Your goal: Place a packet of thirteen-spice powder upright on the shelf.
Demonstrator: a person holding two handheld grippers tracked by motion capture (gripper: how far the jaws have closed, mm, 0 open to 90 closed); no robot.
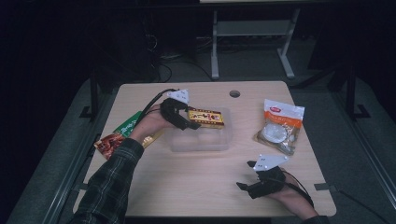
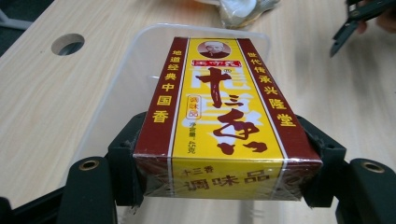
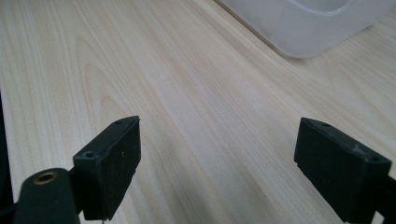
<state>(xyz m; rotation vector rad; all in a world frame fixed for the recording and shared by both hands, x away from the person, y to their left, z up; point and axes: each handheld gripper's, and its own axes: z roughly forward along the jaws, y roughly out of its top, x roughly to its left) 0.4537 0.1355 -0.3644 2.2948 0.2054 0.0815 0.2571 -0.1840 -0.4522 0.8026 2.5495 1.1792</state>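
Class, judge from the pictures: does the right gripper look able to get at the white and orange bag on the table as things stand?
Probably yes. The right gripper is open and holds nothing, and bare table lies between it and the white and orange bag, with nothing standing in that stretch.

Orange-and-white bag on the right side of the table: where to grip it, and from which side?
Judging by its pose, grip the orange-and-white bag at its flat sealed top edge, the orange band at the far end. It lies flat, and the lower half bulges with its contents, so the thin seam suits the jaws better. The open right gripper, just in front of it, could probably reach forward and come down from above.
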